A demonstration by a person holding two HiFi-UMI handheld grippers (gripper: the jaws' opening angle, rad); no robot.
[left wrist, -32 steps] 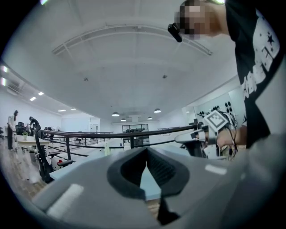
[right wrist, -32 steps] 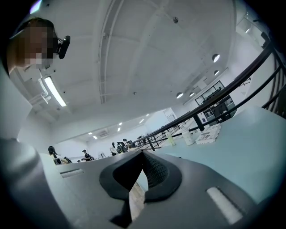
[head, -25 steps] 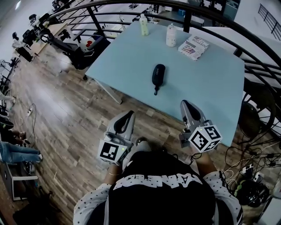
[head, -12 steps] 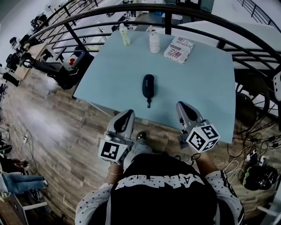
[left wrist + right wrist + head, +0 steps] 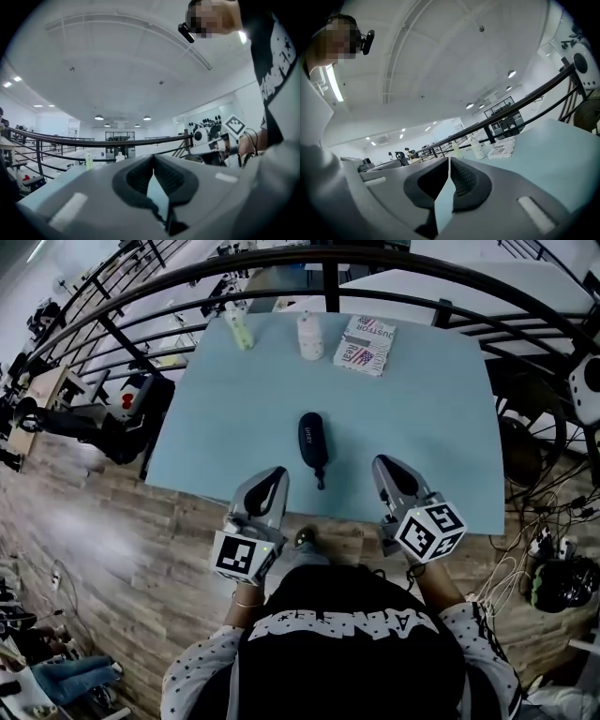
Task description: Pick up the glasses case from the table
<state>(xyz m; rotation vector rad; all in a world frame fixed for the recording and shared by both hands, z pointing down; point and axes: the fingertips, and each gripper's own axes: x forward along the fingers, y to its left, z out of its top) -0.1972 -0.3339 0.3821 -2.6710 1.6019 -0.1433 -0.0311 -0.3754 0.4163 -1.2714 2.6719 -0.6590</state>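
Note:
The black glasses case [image 5: 313, 437] lies lengthwise near the front middle of the pale blue table [image 5: 431, 427], its short strap [image 5: 322, 480] pointing at me. My left gripper [image 5: 277, 474] hangs at the table's near edge, just left of the strap, shut and empty. On the other side of the strap my right gripper [image 5: 382, 465] reaches over the same edge, also shut with nothing in it. In the left gripper view the left gripper [image 5: 153, 159] shows its tips meeting. The right gripper [image 5: 448, 161] looks the same in its own view. Neither gripper view shows the case.
At the table's far edge stand a pale green bottle [image 5: 238, 331], a white bottle [image 5: 310, 334] and a printed packet [image 5: 365, 343]. A black curved railing [image 5: 187, 273] arcs behind the table. Cables [image 5: 534, 540] lie on the wooden floor at right, dark equipment [image 5: 94, 423] at left.
I have stepped closer to the table. Both grippers have moved from over the floor to the table's near edge, flanking the case's strap. The case has not moved.

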